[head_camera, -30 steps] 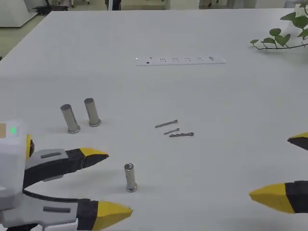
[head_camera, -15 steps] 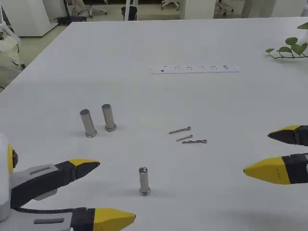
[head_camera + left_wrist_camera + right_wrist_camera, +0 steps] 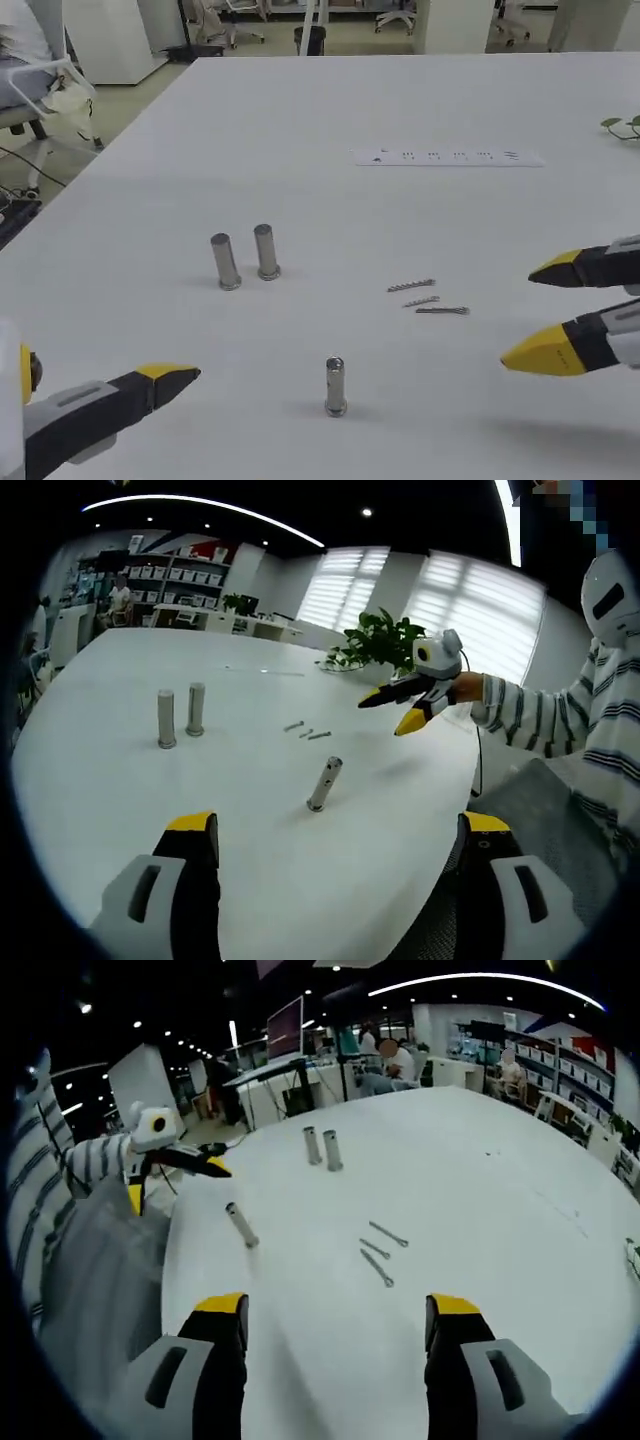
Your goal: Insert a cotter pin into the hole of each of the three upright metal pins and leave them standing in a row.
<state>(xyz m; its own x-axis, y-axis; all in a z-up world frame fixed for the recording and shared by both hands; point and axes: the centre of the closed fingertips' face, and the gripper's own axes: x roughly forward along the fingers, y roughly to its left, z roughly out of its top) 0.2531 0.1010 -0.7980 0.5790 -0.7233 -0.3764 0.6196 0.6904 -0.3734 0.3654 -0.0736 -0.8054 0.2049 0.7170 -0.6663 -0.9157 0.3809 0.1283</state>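
Plant (image 3: 378, 640) behind right claw (image 3: 382, 716), jaws apart

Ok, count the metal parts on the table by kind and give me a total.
Metal pins: 3, all standing upright
Cotter pins: 3, lying loose together
Total: 6
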